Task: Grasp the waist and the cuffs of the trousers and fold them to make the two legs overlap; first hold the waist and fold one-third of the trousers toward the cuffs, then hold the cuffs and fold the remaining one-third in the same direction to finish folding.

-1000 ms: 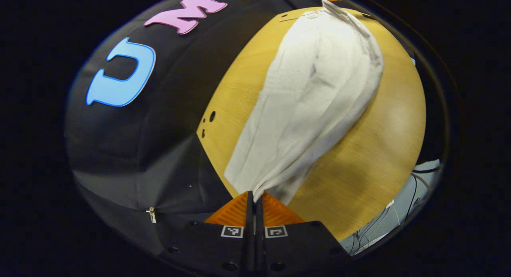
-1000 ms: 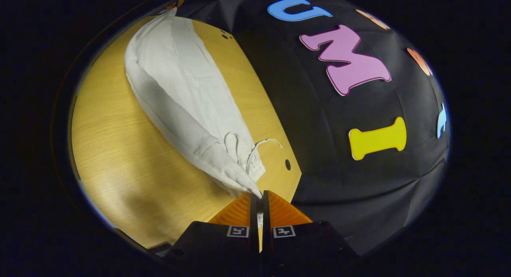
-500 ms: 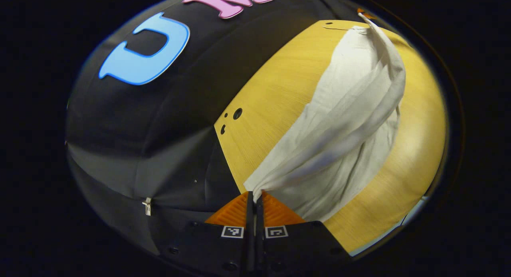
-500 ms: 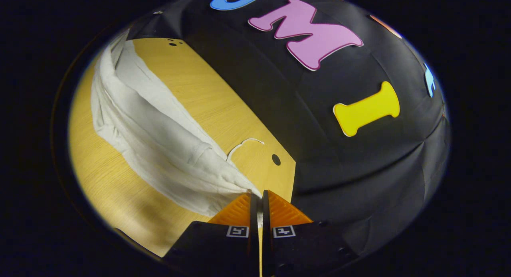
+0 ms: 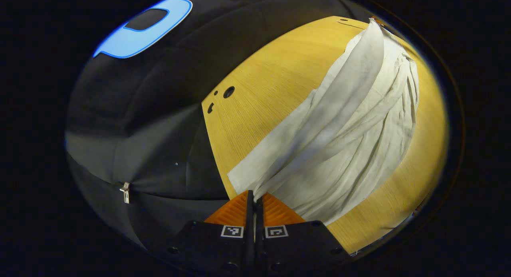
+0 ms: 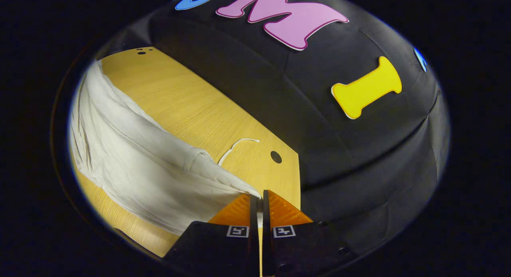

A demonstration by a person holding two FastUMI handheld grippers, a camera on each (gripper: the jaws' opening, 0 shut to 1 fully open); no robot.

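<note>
White trousers (image 5: 343, 129) stretch across the wooden table (image 5: 263, 89) in the left gripper view, gathered into long folds. My left gripper (image 5: 254, 194) is shut on the cuff end, where the cloth bunches between its fingers. In the right gripper view the same trousers (image 6: 131, 157) run away to the left. My right gripper (image 6: 259, 194) is shut on the waist corner. A white drawstring (image 6: 235, 146) from the waist lies curled on the table (image 6: 191, 109) just beyond the waistband.
The black cloth booth wall (image 6: 339, 149) stands close behind the table's back edge. Small round holes (image 5: 228, 92) mark the table corner near the cuffs, and another hole (image 6: 275, 157) sits near the waist.
Both grippers have carried the upper leg over toward the table's front, spreading the cloth wider. The wall letters have slid upward in both views.
</note>
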